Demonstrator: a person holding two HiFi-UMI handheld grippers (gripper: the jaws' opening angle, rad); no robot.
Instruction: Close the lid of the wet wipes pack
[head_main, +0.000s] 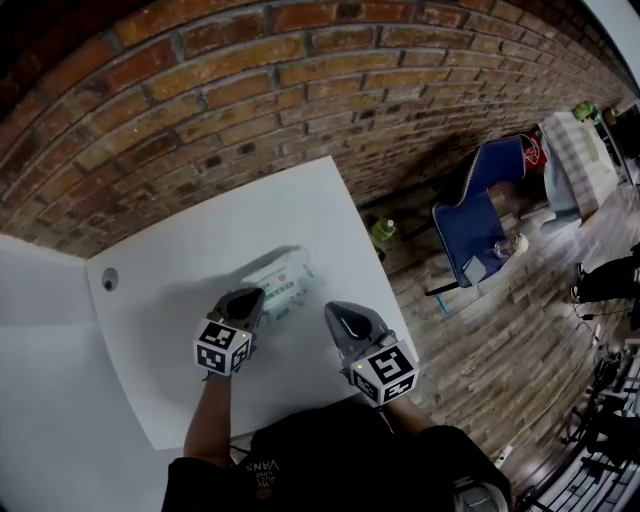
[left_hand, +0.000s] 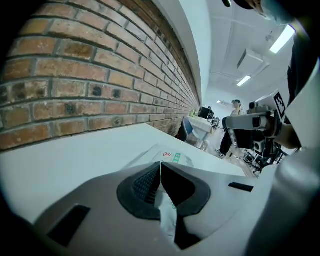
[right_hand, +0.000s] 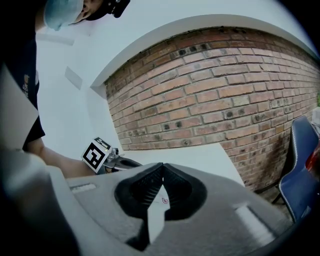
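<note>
Left gripper (head_main: 248, 297) jaws together, tip at the wet wipes pack (head_main: 284, 282); right gripper (head_main: 336, 313) likewise closed, standing clear. We judge lid-pressing in hand; next needs a firm downward push.

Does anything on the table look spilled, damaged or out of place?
Nothing stands out. The wet wipes pack lies flat on the white table, with nothing spilled around it. The left gripper and right gripper are both shut, close to it. I cannot tell whether its lid is raised.

White wet wipes pack (head_main: 280, 285), green-red print; white table (head_main: 180, 360); red-brown brick wall (head_main: 250, 110).
</note>
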